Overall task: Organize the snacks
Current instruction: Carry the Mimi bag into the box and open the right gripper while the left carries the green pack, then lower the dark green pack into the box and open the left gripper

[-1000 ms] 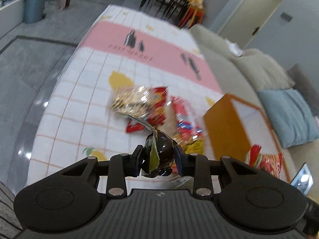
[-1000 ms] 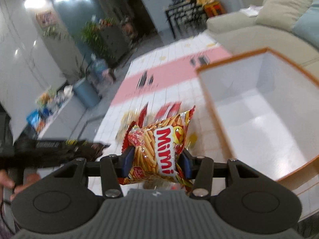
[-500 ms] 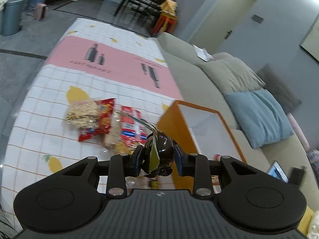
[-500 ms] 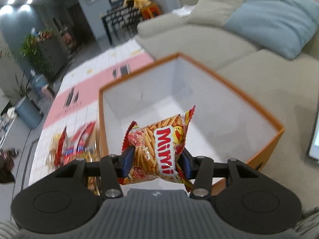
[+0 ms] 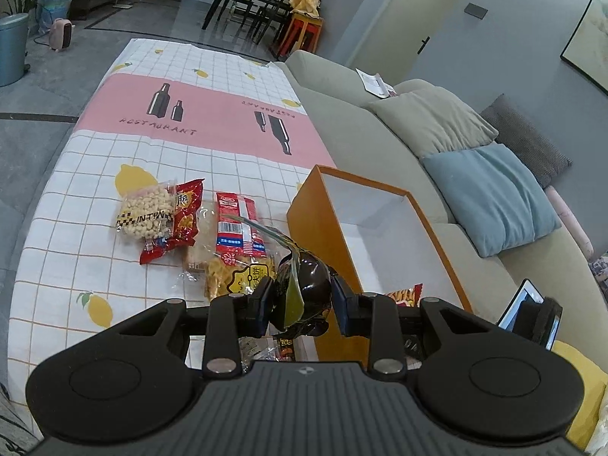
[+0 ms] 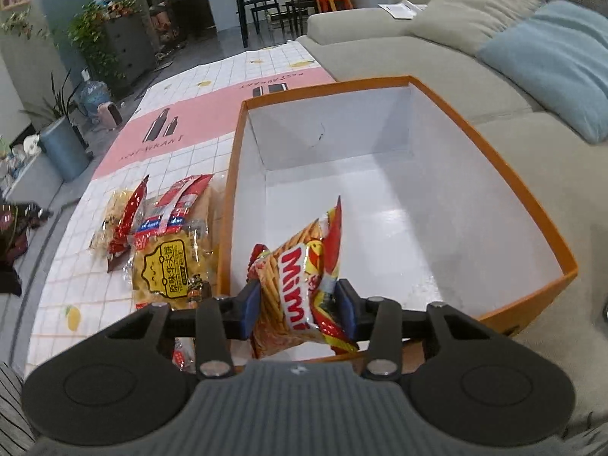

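Checked tablecloth [image 5: 159, 144] is showing under my snacks. My left gripper [image 5: 302, 306] is squeezing a dark packet [image 5: 307, 288], label hidden; my right gripper [image 6: 298, 309], just closing tighter, is pinching the Mimi bag [image 6: 300, 285] over the orange box [image 6: 524, 190].

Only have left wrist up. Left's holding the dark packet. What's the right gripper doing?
Observer: Right gripper is shut on a Mimi snack bag; its jaws have just been closing on it.
Operator: Where, relative to the box?
Observer: Over the near left corner of the orange box, past the rim.
Operator: Anything else in there?
Observer: No. The white floor that shows in the right wrist view holds nothing.
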A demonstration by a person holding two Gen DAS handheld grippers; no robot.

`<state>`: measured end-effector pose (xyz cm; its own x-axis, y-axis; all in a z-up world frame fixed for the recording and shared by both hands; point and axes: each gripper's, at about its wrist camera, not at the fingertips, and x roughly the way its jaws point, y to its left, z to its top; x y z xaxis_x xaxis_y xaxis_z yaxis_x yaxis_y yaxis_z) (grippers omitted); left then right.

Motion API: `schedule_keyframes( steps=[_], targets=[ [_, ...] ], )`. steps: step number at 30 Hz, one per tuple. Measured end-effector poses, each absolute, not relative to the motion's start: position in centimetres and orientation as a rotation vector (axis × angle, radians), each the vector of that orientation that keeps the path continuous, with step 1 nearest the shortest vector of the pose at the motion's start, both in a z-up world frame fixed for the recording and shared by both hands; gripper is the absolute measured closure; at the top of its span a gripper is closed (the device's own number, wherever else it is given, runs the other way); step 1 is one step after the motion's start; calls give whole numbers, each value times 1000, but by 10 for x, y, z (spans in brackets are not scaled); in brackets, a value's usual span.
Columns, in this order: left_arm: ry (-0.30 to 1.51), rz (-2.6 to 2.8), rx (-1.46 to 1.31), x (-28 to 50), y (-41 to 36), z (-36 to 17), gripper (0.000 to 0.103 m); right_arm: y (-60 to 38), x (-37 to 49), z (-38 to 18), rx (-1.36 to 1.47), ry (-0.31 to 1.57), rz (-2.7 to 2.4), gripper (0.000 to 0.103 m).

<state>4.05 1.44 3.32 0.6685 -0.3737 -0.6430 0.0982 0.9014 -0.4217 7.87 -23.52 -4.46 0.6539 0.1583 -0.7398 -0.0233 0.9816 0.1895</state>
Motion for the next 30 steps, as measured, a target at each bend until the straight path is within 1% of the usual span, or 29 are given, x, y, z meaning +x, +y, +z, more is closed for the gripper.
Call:
schedule_keyframes(
  steps=[6,17,24,30],
  targets=[
    [808,-306,-343,47,-7,39,66,-278,76,-36,359,861,75,62],
    [833,-393,-266,59,-68,40,66,-291,72,-33,324,844,32,62],
    [864,-431,-245,68,-94,29,66,-314,67,-30,391,824,-18,60],
    [885,-428,-215,76,-110,21,66,-322,58,-23,410,792,-35,44]
  ],
)
